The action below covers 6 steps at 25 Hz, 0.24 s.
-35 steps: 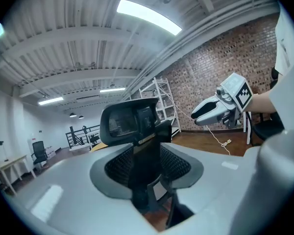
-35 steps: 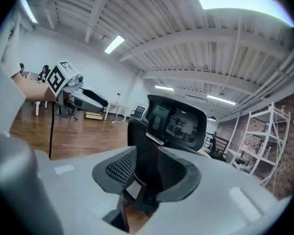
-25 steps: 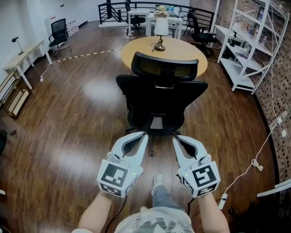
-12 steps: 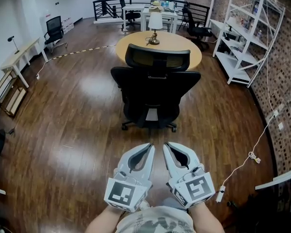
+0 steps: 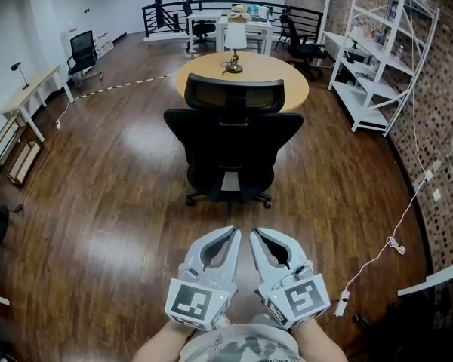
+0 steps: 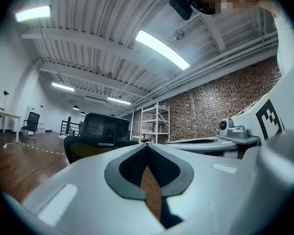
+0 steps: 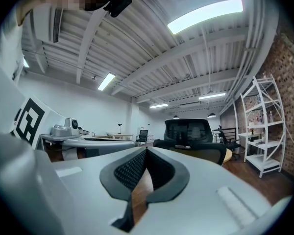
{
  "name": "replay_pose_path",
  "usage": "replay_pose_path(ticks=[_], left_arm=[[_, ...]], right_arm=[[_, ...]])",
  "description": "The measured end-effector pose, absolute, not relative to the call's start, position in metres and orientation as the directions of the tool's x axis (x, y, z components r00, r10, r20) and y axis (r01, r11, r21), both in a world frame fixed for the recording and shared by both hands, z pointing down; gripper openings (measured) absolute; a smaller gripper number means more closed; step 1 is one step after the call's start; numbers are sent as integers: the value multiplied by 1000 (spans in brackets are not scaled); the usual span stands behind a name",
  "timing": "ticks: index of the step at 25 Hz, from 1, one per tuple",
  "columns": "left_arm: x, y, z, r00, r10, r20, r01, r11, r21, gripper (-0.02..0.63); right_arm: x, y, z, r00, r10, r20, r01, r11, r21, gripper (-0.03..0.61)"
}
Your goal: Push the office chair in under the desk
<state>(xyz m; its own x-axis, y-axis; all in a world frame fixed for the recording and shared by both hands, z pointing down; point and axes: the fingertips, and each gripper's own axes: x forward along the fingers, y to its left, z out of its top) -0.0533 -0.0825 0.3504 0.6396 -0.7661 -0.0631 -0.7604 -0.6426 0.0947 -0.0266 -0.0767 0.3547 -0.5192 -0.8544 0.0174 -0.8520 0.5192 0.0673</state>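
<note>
A black office chair [image 5: 232, 142] stands on the wood floor with its back toward me, in front of a round wooden desk [image 5: 241, 78] that carries a table lamp [image 5: 232, 47]. The chair's seat is apart from the desk, not under it. My left gripper [image 5: 237, 232] and right gripper [image 5: 254, 232] hang side by side low in the head view, well short of the chair, both shut and empty. In the left gripper view the chair [image 6: 100, 131] shows ahead left of the closed tips [image 6: 147, 144]. In the right gripper view the chair [image 7: 188, 136] shows ahead right of the closed tips [image 7: 146, 149].
A white shelving unit [image 5: 377, 51] stands along the brick wall at right. A power strip and cable [image 5: 366, 270] lie on the floor at right. A long desk [image 5: 30, 96] and another chair [image 5: 83, 51] are at the left; more desks and chairs sit at the back.
The chair sits farther from me and the grippers have drawn back and closer together; I have stepped away from the chair. Both grippers stayed shut.
</note>
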Motion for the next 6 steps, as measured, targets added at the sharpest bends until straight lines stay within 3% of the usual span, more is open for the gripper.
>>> replay_pose_path(ticks=[6], left_arm=[[-43, -81, 346, 651, -756, -66, -747, -654, 121, 17]], right_arm=[[-14, -77, 346, -512, -859, -15, -858, 510, 64, 0]])
